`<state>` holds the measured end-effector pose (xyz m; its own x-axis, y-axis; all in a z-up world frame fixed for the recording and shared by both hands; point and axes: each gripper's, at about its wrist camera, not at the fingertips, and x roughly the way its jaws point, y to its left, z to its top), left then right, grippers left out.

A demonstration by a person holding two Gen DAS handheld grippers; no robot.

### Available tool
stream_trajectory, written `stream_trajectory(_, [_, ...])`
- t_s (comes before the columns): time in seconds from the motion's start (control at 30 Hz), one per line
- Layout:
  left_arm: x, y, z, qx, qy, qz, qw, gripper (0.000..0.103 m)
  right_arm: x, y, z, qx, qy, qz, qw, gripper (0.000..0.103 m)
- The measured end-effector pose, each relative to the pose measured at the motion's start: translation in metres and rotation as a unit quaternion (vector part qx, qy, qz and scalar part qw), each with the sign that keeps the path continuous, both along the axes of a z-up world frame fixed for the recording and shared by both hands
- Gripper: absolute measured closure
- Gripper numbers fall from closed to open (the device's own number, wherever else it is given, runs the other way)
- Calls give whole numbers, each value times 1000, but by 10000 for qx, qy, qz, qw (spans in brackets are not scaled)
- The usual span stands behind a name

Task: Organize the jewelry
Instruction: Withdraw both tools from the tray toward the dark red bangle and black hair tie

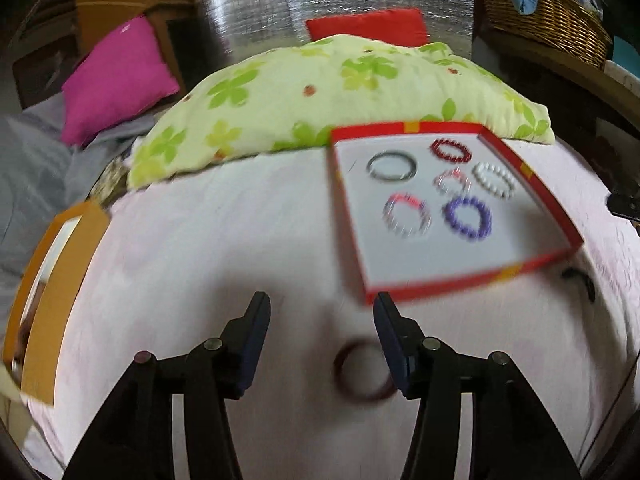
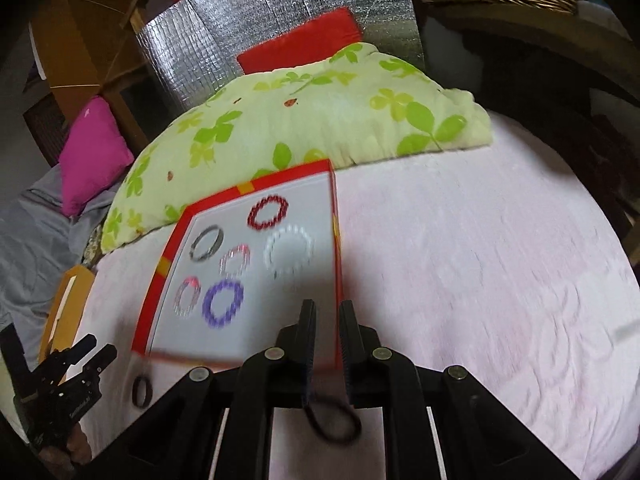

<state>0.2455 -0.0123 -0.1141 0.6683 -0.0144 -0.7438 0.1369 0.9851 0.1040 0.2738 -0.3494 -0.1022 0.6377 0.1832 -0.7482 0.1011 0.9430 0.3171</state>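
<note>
A red box with a white floor lies on the pale pink bedsheet and holds several bracelets, among them a purple one and a dark red beaded one. It also shows in the right wrist view. My left gripper is open, and a dark red bangle lies on the sheet between its fingers, near the right one. The bangle shows in the right wrist view too. My right gripper is partly open over the box's near right edge. A dark band lies under its base.
A green flowered pillow lies behind the box. A pink cushion and grey cloth are at the left. An orange frame stands at the bed's left edge. A wicker basket is at the back right.
</note>
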Motion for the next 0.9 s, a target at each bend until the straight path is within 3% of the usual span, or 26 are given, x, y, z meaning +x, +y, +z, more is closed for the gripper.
stream_trajectory(0.1, [-25,17,-7,-77,54,123,9999,48,-30,-3,-8,128,116,4,9999,84])
stream_trajectory(0.33, [-51,34,-22,-121,269,184,9994,47,-70,11,-30,243,419,237,9985,82])
stream_trajectory(0.63, [-34,36,-37,-139,467,232,9985,47,-62,32,-51,86,779,455,9959,82])
stream_trajectory(0.8, [-33,25,-38,-79,419,44,9991,47,-60,39,-49,-27,746,492,9960,81])
stream_trajectory(0.9, [-30,21,-40,-93,473,5,9988,47,-59,42,-51,-88,747,500,9959,67])
